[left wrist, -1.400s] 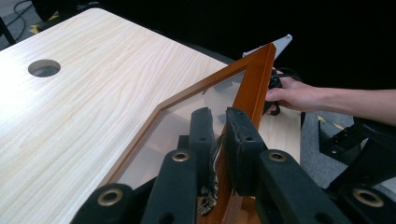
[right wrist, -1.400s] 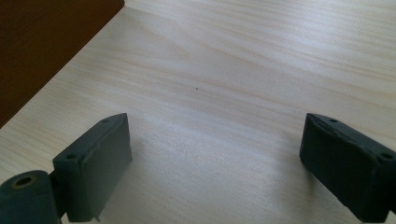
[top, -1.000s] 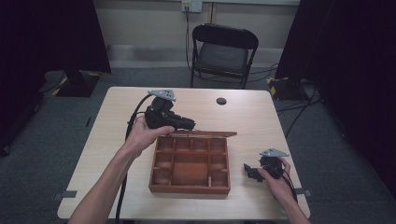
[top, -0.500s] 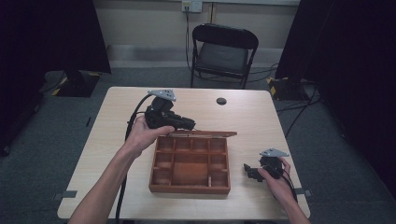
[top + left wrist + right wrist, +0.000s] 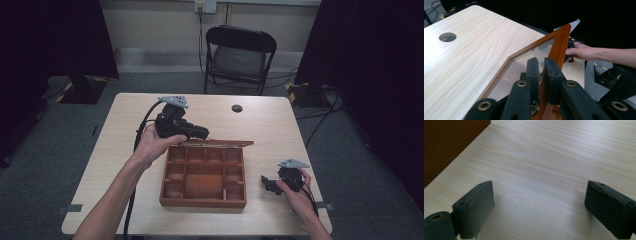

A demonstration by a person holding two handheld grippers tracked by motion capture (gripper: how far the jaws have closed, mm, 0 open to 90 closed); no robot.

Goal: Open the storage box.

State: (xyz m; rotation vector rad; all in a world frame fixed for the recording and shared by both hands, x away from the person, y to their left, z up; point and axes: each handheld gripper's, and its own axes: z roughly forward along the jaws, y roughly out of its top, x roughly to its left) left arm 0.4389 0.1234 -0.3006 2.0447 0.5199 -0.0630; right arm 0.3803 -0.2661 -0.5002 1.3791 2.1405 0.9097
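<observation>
Pale wood table (image 5: 120, 150), left tongs (image 5: 541, 72) clamping box lid (image 5: 560, 42), right tongs (image 5: 539, 207) released

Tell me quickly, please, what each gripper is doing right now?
Left gripper: shut on the frame of the box lid.
Right gripper: open, holding nothing, over the table.
</observation>
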